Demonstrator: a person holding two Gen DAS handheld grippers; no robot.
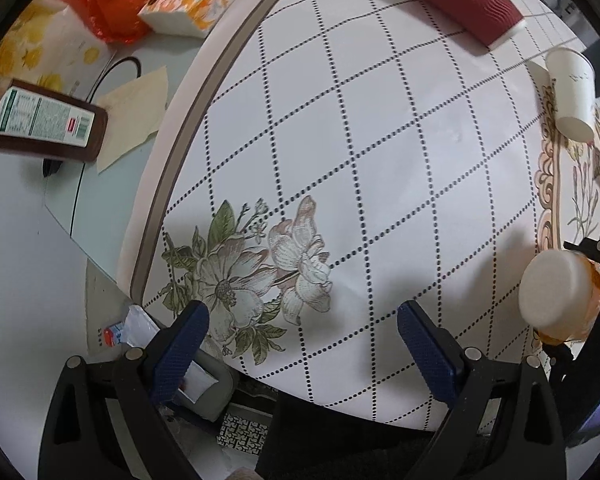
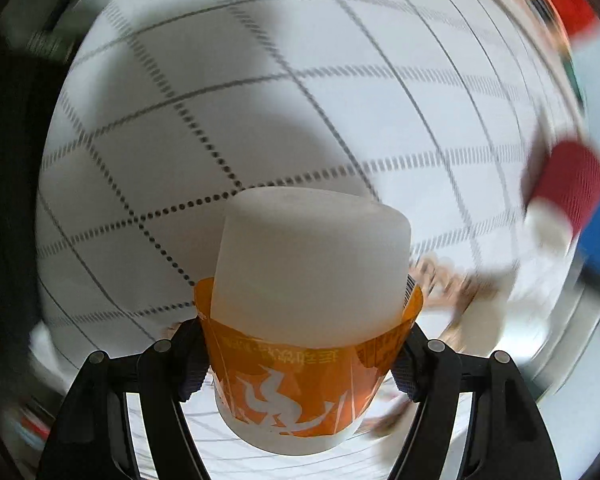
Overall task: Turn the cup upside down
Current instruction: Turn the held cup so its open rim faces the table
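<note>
Above the checked tabletop (image 1: pixel 380 140), the right claw (image 2: pixel 300 360) grips the orange cup (image 2: pixel 300 320); the left claw (image 1: pixel 300 336) is spread, holding nothing.

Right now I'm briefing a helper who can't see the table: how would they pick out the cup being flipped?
Start at the white tablecloth with the dotted diamond grid. At its right side, the right gripper is clamped on a white cup with an orange sleeve, its closed base facing the left camera. Unlike the red ribbed cup and plain white paper cup, it is off the cloth and has orange print.
</note>
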